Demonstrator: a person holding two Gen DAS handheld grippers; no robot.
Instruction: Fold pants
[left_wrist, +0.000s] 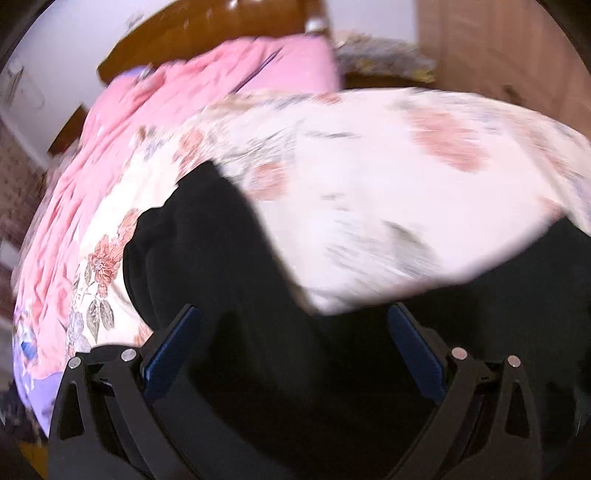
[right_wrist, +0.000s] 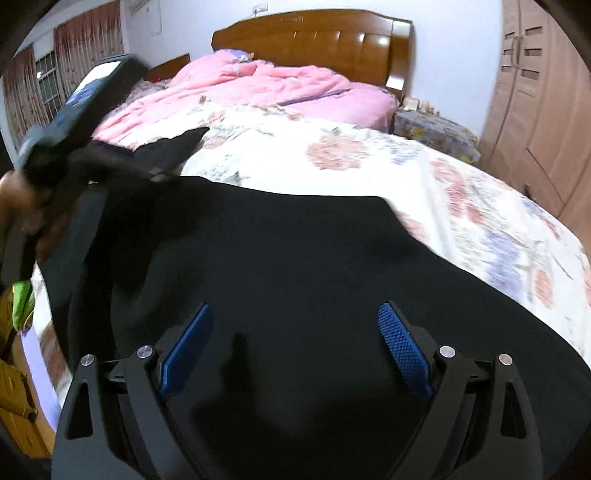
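Black pants (right_wrist: 295, 240) lie spread on the floral bed sheet (right_wrist: 369, 158). In the right wrist view my right gripper (right_wrist: 295, 306) hovers just above them, open, its blue pads (right_wrist: 402, 350) wide apart with nothing pinched. The left wrist view is motion-blurred. There my left gripper (left_wrist: 293, 308) is also open over the black pants (left_wrist: 207, 240), with a pale stretch of the sheet (left_wrist: 369, 206) beyond. At the upper left of the right wrist view a person's hand (right_wrist: 14, 192) holds the left gripper's body over the pants' far left edge.
A rumpled pink quilt (right_wrist: 258, 85) lies at the head of the bed against the wooden headboard (right_wrist: 314, 37). A cloth-covered bedside table (right_wrist: 432, 133) and a wooden wardrobe (right_wrist: 535, 110) stand to the right. A curtained window (right_wrist: 44, 81) is at the left, with yellow objects (right_wrist: 14, 387) beside the bed.
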